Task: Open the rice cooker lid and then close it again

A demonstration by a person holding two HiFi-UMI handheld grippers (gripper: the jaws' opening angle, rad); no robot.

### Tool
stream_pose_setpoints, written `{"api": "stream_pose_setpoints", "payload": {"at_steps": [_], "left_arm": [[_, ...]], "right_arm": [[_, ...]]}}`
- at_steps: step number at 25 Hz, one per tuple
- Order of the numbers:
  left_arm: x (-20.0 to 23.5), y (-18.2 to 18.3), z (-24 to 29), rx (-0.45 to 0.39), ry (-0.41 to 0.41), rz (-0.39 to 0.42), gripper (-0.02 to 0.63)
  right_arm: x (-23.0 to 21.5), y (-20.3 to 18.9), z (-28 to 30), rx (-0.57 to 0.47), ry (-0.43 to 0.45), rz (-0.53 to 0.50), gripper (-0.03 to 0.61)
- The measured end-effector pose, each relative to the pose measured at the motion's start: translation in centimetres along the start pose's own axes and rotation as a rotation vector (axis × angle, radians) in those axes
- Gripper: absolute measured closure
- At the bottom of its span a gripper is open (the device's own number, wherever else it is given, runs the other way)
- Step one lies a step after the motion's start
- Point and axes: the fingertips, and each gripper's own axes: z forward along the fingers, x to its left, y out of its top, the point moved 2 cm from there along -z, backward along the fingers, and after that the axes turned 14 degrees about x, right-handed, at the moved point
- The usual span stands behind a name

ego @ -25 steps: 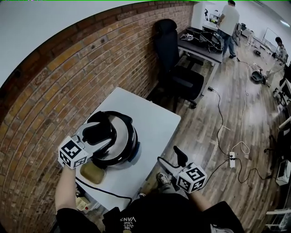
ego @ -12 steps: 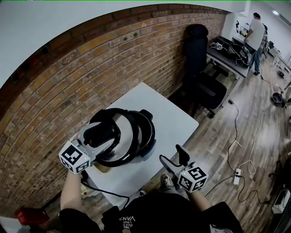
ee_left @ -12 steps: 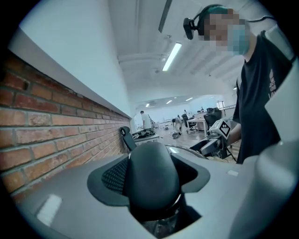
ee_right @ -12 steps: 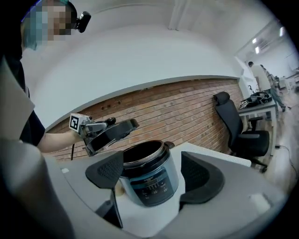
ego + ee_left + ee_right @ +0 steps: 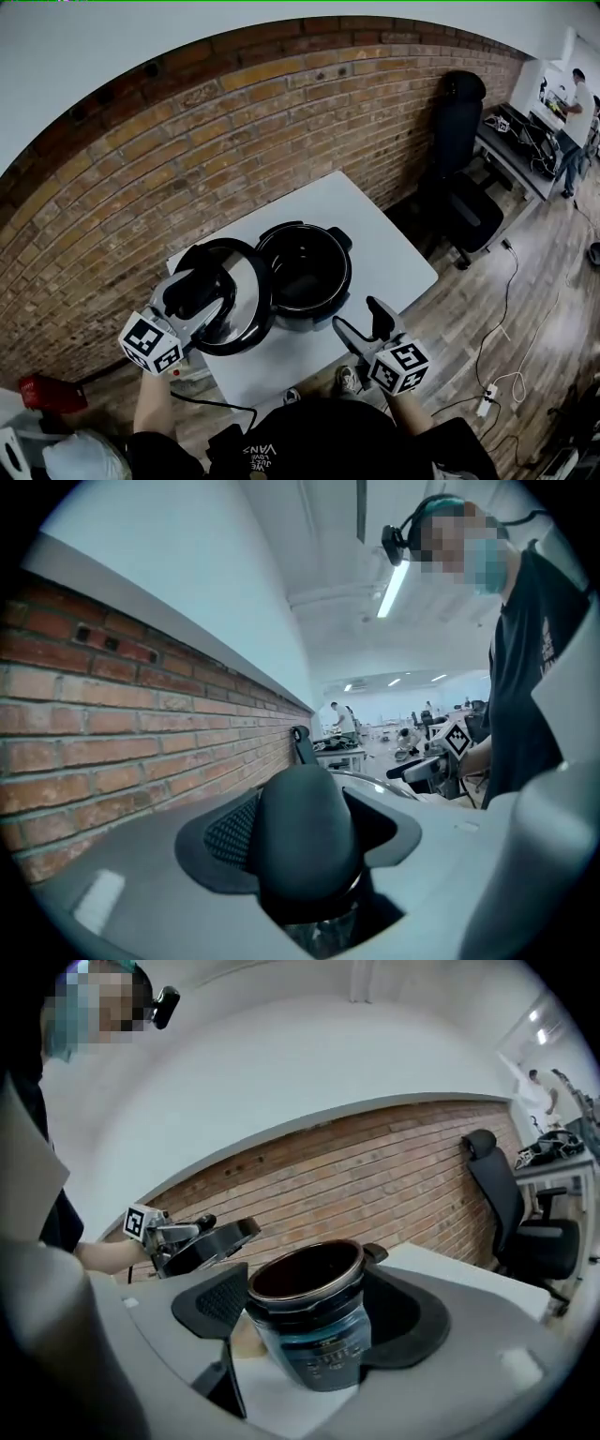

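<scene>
My left gripper (image 5: 194, 292) is clamped on the lid (image 5: 246, 302), held just left of the open pot (image 5: 305, 272); right gripper (image 5: 359, 319) is wide and empty.

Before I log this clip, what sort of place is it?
Probably an open office or lab, not a kitchen: office chair, cluttered desk, and the rice cooker on a small white table.

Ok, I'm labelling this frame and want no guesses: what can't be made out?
Inside of the pot: head view, too dark; right gripper view, its rim hides it.
Control panel print: right gripper view, too small, blurred.
Table under the lid: head view, the lid covers it.
</scene>
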Motion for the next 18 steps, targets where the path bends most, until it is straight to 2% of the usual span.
{"api": "stream_pose_setpoints", "payload": {"at_steps": [8,14,18], "left_arm": [[0.8,-4.8,-4.2,0.025,0.14,-0.134,0.334],[0.6,-8.5,-6.3,0.011,0.243,-0.275,0.334],[0.1,-10.8,-7.1,0.004,0.28,-0.325,0.334]], "right_arm": [[0.9,0.6,2.6,0.036,0.07,-0.032,0.201],[0.7,0.8,3.3,0.055,0.089,-0.044,0.201],[0.5,0.9,3.6,0.063,0.092,-0.053,0.201]]}}
